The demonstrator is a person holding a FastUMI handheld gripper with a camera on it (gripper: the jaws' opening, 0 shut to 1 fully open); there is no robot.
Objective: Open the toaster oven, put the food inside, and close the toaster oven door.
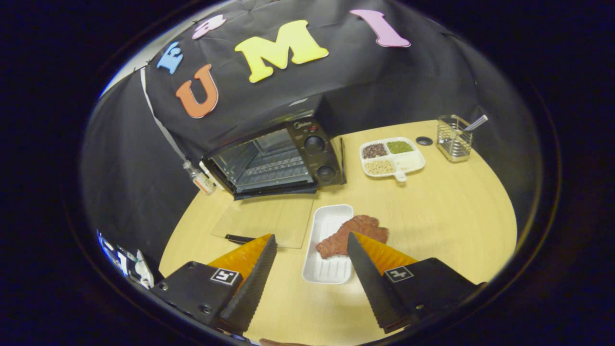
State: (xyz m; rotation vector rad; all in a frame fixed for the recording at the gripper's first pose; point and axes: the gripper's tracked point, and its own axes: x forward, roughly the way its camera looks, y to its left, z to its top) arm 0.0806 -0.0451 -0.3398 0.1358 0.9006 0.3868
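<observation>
The toaster oven (276,161) stood with its glass door (264,222) folded flat onto the table (447,216). Nearer than the oven, just beside the door, lay a white tray (326,271). Across the tray's far side draped the meat (353,235), probably limp, light and greasy; its overhanging edge looked best to pinch. The gripper (311,242) hung wide, empty, straddling the tray.
</observation>
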